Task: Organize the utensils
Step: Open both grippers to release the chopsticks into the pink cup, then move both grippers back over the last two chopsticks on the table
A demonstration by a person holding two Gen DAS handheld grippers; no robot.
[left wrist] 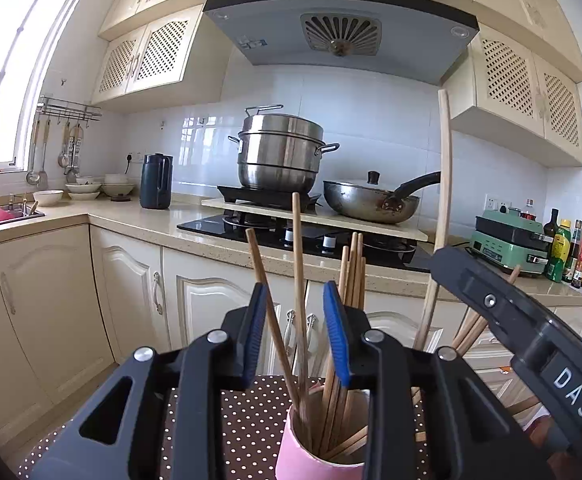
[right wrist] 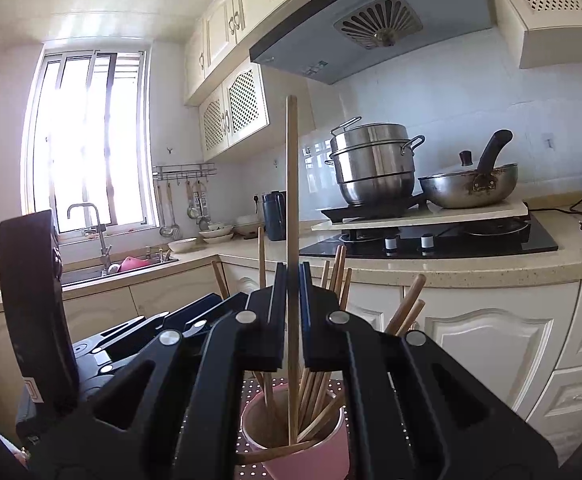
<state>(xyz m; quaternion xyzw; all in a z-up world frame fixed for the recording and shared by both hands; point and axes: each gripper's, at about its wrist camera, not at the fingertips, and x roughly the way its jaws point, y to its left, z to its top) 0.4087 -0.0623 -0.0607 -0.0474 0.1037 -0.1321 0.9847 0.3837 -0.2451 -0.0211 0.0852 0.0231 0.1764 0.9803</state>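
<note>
A pink cup [left wrist: 311, 456] stands on a brown polka-dot cloth [left wrist: 243, 420] with several wooden chopsticks [left wrist: 353, 272] upright in it. My left gripper [left wrist: 296, 300] hovers over the cup, open. Two chopsticks [left wrist: 297, 248] rise between its blue pads, and neither pad presses on them. My right gripper [right wrist: 293, 272] is shut on one long chopstick [right wrist: 291, 184], held upright with its lower end inside the pink cup [right wrist: 303, 452]. The left wrist view shows the right gripper's body [left wrist: 531, 340] at the right, with that long chopstick [left wrist: 445, 160] beside it.
Behind the cup runs a beige counter [left wrist: 151, 220] with a black hob [left wrist: 311, 240], a steel steamer pot [left wrist: 281, 152] and a wok [left wrist: 371, 200]. A dark kettle [left wrist: 155, 180], bowls and a sink [left wrist: 7, 212] are at the left. Bottles [left wrist: 571, 252] stand at the right.
</note>
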